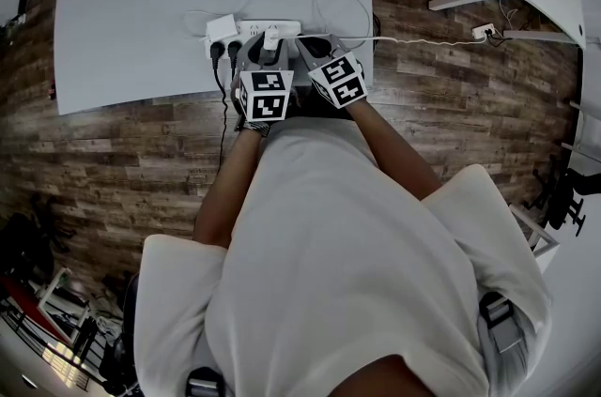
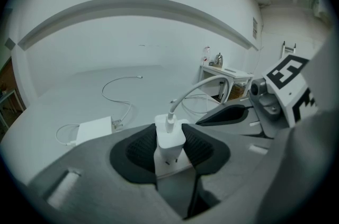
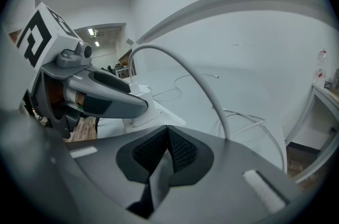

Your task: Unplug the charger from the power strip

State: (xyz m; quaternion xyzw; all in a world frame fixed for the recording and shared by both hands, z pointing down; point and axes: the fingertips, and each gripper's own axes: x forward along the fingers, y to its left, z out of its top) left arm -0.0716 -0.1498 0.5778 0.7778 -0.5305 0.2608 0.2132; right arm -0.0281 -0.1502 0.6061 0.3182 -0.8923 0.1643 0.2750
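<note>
One white counter [image 1: 141, 10] stands on a wood floor [image 1: 113, 160], with the power strip [image 1: 272, 31] at its near edge. Both grippers angle down side by side over the strip. The left gripper's [image 2: 170, 154] fingers [image 2: 137, 151] clamp the charger [image 2: 169, 138], which stands on the strip, and the right gripper's [image 3: 167, 146] fingers [image 3: 183, 151] are pressed together, empty.

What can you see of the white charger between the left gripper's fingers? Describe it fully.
The charger is a small white block, smooth like plastic, standing upright on the white power strip. A white cable leaves its top and arcs right. The left gripper's dark ribbed fingers press both its sides.
</note>
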